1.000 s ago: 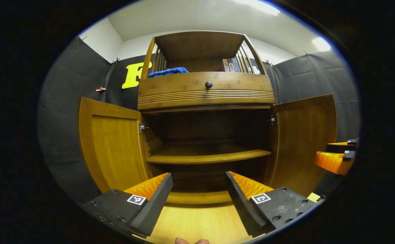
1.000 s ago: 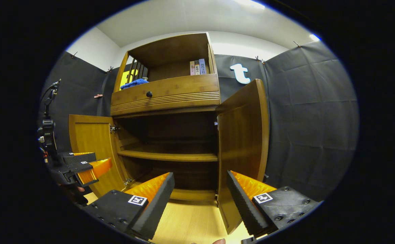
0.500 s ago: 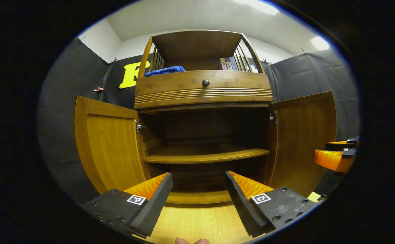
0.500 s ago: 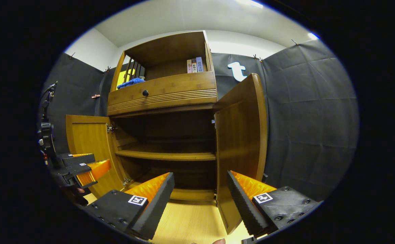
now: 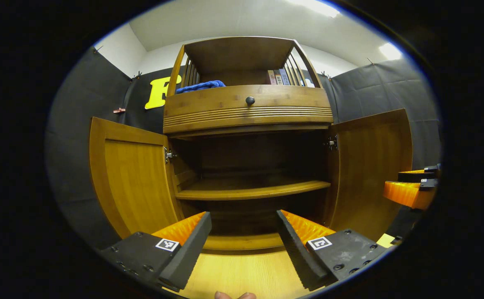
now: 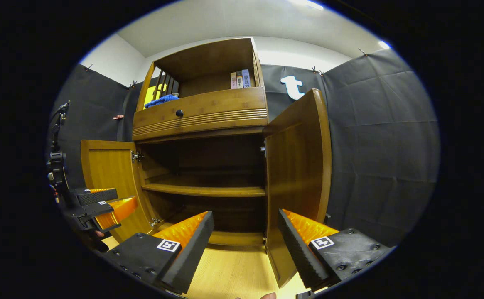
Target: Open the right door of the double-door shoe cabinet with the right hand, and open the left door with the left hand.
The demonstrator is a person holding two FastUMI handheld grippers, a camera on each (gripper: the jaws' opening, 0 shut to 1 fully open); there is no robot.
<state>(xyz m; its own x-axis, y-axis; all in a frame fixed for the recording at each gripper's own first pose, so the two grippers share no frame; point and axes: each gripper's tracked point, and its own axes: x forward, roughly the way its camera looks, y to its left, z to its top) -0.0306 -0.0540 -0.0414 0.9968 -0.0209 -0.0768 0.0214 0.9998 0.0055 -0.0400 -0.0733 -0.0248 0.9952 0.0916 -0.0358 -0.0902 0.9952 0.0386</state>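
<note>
The wooden shoe cabinet (image 5: 248, 112) stands ahead with both doors swung wide. Its left door (image 5: 136, 178) and right door (image 5: 372, 166) flank a dark inside with one bare shelf (image 5: 252, 192). My left gripper (image 5: 242, 249) is open in front of the cabinet's base, holding nothing. In the right gripper view the right door (image 6: 298, 174) stands edge-on just beyond my open right gripper (image 6: 244, 249), and the left door (image 6: 109, 174) hangs open behind the left gripper (image 6: 100, 203). The right gripper (image 5: 412, 187) also shows at the right edge of the left gripper view.
A drawer with a dark knob (image 5: 250, 100) sits above the doors. On top lie a blue cloth (image 5: 200, 86) and a few books (image 5: 278, 77). Light wood floor (image 5: 242, 274) runs under both grippers. Black cloth walls close in on both sides.
Both views drifted slightly, with the cabinet shifting a little left and up in the left gripper view. Doors stay open and both grippers stay open.
</note>
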